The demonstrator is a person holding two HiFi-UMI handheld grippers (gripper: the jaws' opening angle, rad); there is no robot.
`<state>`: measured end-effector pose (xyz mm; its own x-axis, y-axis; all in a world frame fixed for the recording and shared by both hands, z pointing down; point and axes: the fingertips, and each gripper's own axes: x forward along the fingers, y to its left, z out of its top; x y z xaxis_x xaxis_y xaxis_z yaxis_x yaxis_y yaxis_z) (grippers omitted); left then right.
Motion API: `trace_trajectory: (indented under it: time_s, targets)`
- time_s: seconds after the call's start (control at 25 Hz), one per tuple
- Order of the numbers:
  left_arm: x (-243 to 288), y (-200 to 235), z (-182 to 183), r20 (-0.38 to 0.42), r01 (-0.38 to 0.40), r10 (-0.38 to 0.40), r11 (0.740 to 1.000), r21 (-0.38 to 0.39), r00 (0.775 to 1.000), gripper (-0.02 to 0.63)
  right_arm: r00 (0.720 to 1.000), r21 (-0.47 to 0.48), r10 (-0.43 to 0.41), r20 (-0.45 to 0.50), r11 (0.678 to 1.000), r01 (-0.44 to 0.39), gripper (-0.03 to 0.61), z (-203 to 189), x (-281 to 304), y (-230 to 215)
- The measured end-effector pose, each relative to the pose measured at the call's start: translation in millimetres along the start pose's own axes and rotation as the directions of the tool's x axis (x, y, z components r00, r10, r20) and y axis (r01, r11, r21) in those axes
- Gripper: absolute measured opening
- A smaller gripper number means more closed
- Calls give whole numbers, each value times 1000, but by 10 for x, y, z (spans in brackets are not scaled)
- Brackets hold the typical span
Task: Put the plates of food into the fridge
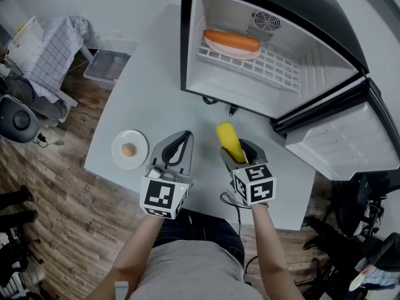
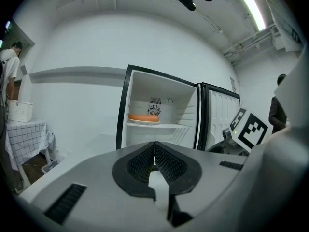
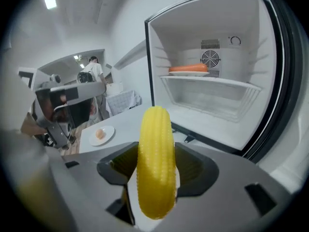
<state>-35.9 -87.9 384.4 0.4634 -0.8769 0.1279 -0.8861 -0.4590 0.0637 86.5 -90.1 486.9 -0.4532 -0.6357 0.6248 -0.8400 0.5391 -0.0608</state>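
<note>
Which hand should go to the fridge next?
Probably right. The right gripper is shut on the yellow corn cob, facing the open black-framed fridge. The left gripper is shut and empty.

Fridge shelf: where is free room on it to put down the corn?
The wire shelf is bare on its right half, between the plate of orange food and the right wall. The fridge floor under it is bare too. Crowded only at the shelf's left, where that plate lies near the fan.

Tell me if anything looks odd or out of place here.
The right hand-held gripper grips a bare corn cob with no plate, while the carrot and egg sit on plates.
</note>
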Motion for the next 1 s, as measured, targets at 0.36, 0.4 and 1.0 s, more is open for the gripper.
trace_trajectory:
  time_s: [0.36, 0.4, 1.0]
  targets:
    - [105, 47, 80, 11, 39, -39, 999, 3, 999, 9, 993, 4, -95, 75, 995, 95, 235, 615, -212, -471]
    - [114, 61, 79, 10, 41, -41, 999, 2, 999, 9, 991, 3, -109, 82, 994, 109, 235, 688, -225, -532]
    - [335, 218, 58, 4, 58, -58, 998, -10, 998, 9, 925, 109, -320, 204, 947, 303, 235, 1800, -265, -1716]
